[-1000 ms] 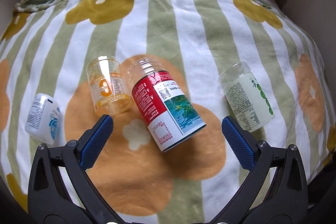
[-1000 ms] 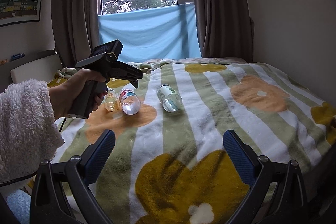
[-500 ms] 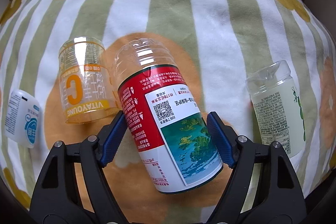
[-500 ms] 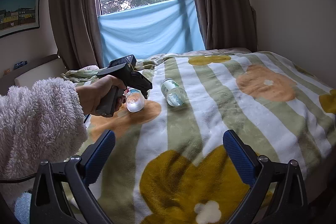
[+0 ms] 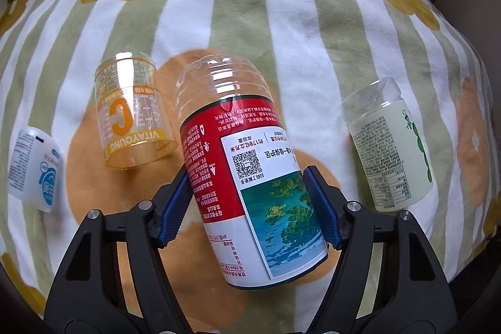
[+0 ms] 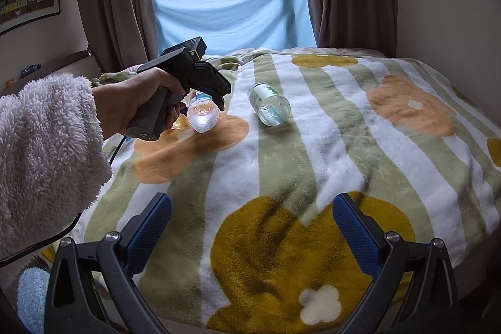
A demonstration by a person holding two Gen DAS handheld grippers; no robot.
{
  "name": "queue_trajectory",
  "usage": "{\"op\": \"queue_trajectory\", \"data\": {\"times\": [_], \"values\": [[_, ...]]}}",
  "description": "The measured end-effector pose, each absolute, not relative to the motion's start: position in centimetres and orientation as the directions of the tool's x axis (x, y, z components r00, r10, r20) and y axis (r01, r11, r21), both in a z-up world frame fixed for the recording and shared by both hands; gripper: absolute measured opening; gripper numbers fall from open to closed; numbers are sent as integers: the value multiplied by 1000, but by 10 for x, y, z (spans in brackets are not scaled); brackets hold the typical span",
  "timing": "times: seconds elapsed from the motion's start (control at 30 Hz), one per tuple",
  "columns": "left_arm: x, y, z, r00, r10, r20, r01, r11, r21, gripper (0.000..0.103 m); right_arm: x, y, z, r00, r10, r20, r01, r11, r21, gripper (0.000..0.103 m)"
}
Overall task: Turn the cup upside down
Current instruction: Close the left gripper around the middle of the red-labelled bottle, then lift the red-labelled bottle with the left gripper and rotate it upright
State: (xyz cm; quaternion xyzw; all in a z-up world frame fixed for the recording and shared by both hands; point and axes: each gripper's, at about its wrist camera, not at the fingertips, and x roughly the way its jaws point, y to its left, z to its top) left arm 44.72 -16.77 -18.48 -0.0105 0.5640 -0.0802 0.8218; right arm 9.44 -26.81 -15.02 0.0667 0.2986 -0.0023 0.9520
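Observation:
A clear plastic cup with a red, white and sea-picture label point(image 5: 247, 174) lies on its side on the striped flower blanket point(image 5: 238, 21). My left gripper point(image 5: 247, 205) is shut on the cup, its blue pads pressing both sides of the label. In the right wrist view the same cup point(image 6: 203, 115) shows under the left gripper point(image 6: 219, 102), held by a hand in a fluffy sleeve. My right gripper point(image 6: 252, 224) is open and empty, low over the near part of the bed.
An orange-printed clear cup point(image 5: 133, 115), a small white cup point(image 5: 33, 169) and a pale green-labelled cup point(image 5: 388, 146) lie on their sides around the held one. Curtains, a window and a wall stand behind the bed point(image 6: 313, 130).
My left gripper moved forward over the red-labelled cup and closed its pads onto it. The right gripper stayed open and nearly still.

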Motion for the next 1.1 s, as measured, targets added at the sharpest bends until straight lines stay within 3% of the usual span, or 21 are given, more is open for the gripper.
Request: {"op": "queue_trajectory", "data": {"times": [0.47, 0.77, 1.1], "values": [[309, -133, -132, 430, -154, -890, 323, 946, -7, 68, 84, -238, -158, 795, 87, -600, -44, 995, 86, 102], [238, -99, -153, 413, -124, -902, 385, 922, 50, 68, 80, -223, -162, 783, 103, -613, -78, 995, 66, 102], [234, -80, -190, 389, -110, -914, 399, 915, 59, 68, 78, -219, -167, 769, 126, -626, -97, 992, 81, 102]]}}
